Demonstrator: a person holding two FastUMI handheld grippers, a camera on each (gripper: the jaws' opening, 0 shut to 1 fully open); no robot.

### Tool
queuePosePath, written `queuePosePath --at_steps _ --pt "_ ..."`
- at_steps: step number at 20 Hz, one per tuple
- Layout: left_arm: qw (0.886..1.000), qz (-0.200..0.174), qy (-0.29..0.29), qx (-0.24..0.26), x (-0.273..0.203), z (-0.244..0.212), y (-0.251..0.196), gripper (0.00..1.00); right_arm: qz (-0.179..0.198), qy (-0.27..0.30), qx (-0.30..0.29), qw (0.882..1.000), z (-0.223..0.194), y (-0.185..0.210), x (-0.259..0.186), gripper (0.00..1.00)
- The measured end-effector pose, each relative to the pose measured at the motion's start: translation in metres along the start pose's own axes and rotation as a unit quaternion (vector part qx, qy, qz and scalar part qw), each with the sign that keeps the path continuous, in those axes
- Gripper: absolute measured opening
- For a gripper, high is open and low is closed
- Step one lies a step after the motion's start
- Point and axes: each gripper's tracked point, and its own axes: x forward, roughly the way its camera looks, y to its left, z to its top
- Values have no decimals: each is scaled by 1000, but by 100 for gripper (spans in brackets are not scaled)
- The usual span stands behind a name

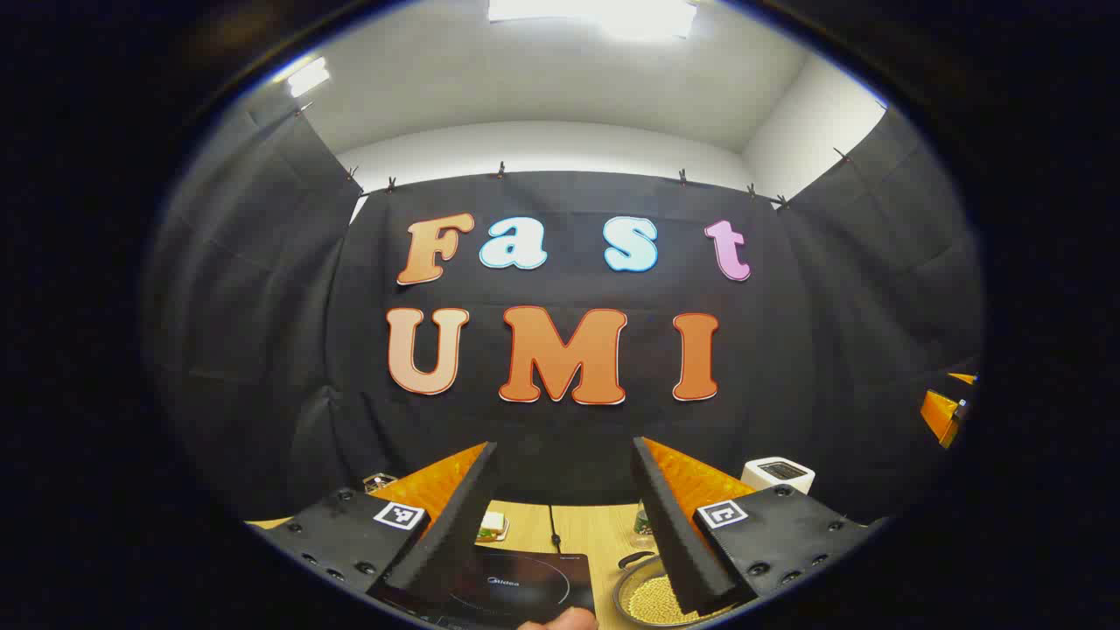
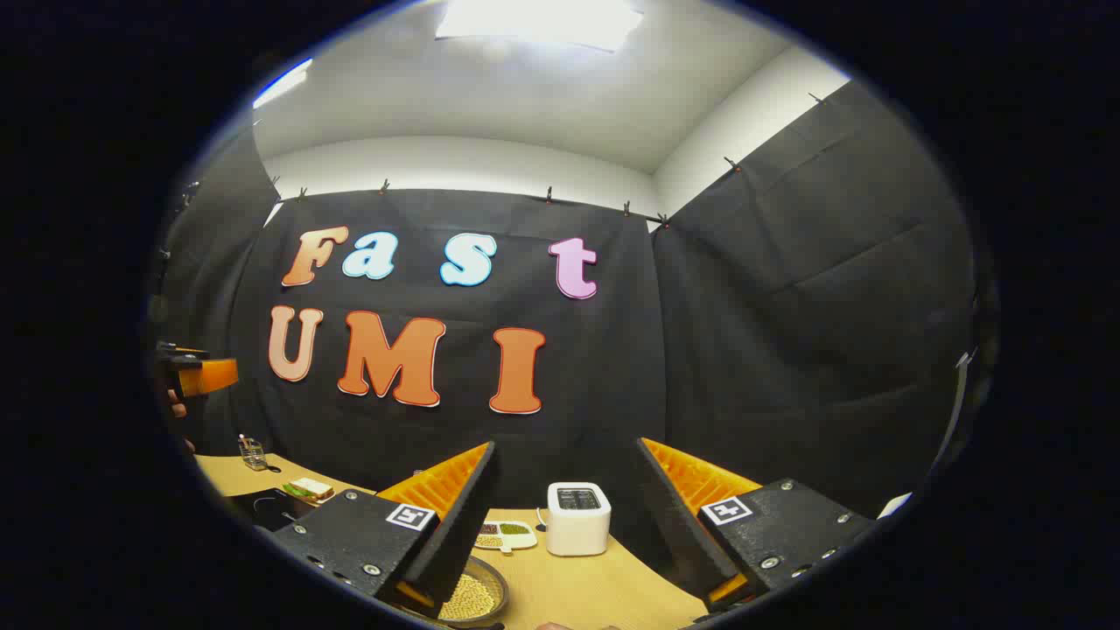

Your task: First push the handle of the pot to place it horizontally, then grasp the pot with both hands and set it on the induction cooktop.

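Observation:
A metal pot (image 1: 649, 602) filled with pale beans sits on the wooden table, low in the left gripper view, partly behind one finger. Its dark handle (image 1: 634, 558) points away from me. The black induction cooktop (image 1: 516, 584) lies just left of it. My left gripper (image 1: 564, 444) is held above the table, open and holding nothing. In the right gripper view the pot (image 2: 472, 597) shows beside the left finger and the cooktop (image 2: 262, 507) lies far left. My right gripper (image 2: 567, 443) is open too, with nothing between its fingers.
A white toaster (image 2: 577, 518) stands at the back of the table (image 2: 595, 586), with a small divided dish (image 2: 507, 534) of beans beside it. A sandwich (image 1: 493, 525) lies behind the cooktop. The other gripper (image 2: 201, 374) hangs at far left, and a fingertip (image 1: 560, 621) shows at the bottom edge.

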Motion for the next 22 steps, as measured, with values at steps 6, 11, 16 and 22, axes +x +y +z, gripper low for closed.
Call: queuePosePath --at_steps 6,11,16,22 --pt "1000 30 0 1 -7 -8 9 98 11 -5 0 1000 3 11 2 95" --pt "999 34 0 -9 -10 -7 14 99 28 2 5 1000 3 22 3 95" --pt "999 32 -23 -6 -10 9 12 98 35 5 3 999 3 24 2 95" --pt "999 36 -29 -15 -7 9 13 96 58 24 12 998 0 29 -4 95"
